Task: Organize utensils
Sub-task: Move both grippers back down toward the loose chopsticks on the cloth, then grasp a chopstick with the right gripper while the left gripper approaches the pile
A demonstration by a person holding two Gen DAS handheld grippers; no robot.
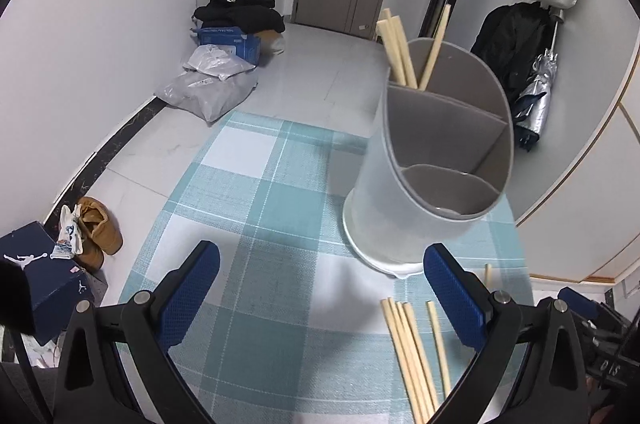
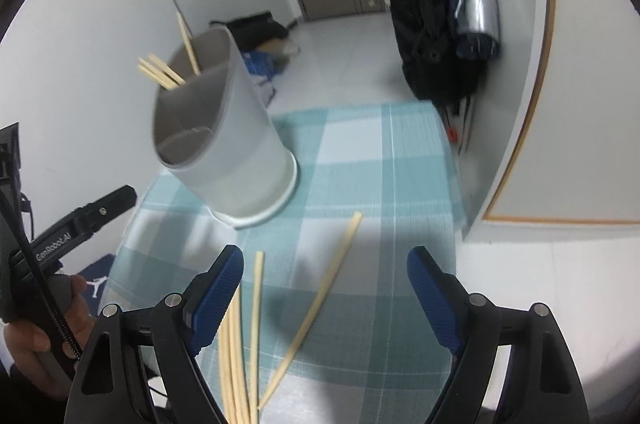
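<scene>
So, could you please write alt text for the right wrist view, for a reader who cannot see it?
The open right gripper hovers over loose chopsticks on a teal plaid tablecloth. Behind them stands a grey divided utensil holder with four chopsticks in its back compartment; a hand holds the left gripper's handle at the left edge.

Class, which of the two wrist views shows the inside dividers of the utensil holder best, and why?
The left wrist view: it looks down into the utensil holder, showing its dividers and the chopsticks in the back compartment. The right wrist view shows the holder mostly from outside, blurred, with only its rim and protruding chopsticks.
</scene>
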